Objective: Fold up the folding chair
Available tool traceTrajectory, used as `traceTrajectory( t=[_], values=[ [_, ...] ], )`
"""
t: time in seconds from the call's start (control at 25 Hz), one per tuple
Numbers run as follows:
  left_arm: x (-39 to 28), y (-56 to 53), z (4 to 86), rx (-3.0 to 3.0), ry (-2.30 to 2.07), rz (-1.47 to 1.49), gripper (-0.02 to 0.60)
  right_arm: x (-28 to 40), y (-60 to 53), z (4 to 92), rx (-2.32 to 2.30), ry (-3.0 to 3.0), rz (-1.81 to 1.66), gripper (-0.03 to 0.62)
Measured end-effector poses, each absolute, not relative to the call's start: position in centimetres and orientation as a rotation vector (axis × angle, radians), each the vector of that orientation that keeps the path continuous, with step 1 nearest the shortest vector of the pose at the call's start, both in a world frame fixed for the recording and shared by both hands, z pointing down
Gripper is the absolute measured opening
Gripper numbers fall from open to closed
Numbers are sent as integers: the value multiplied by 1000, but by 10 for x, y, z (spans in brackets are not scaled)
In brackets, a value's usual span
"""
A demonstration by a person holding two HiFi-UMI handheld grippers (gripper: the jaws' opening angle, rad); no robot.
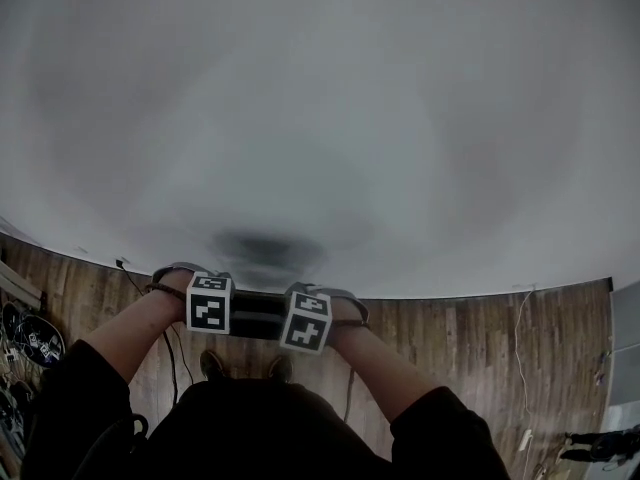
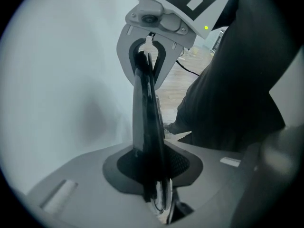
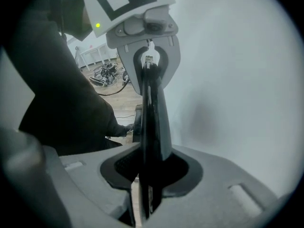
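1. Bare pale wall fills the upper frame. A wooden floor runs along the bottom, with open boards at lower right and a clutter of gear at the lower left edge.
2. Left gripper: tongs a narrow slit apart, nothing made out between them.
3. Right gripper: tongs likewise barely parted, pinching nothing I can see.
4. Folding chair: dark flat slab, low centre, at the wall's foot, between both grippers, just beyond the person's shoes.
5. Tongs are glossy black and tapering; gripper bodies are matte grey.
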State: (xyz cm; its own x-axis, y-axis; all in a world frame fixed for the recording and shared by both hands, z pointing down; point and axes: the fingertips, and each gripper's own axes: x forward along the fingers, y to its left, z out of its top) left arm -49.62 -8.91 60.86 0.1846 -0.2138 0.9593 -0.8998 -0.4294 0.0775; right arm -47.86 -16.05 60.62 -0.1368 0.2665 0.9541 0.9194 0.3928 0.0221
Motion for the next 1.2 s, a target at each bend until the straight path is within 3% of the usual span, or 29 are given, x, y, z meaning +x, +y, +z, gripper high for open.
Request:
traceTrajectory(
  t=[0.44,1.2],
  values=[
    [-532,-94,588,1777,-1170,1348,160,-506,-178,602,-1021,-1735,-847,135],
    [-570,-102,576,1653,-1473,1420,147,-547,-196,601,-783,-1979,-1053,213]
  ],
)
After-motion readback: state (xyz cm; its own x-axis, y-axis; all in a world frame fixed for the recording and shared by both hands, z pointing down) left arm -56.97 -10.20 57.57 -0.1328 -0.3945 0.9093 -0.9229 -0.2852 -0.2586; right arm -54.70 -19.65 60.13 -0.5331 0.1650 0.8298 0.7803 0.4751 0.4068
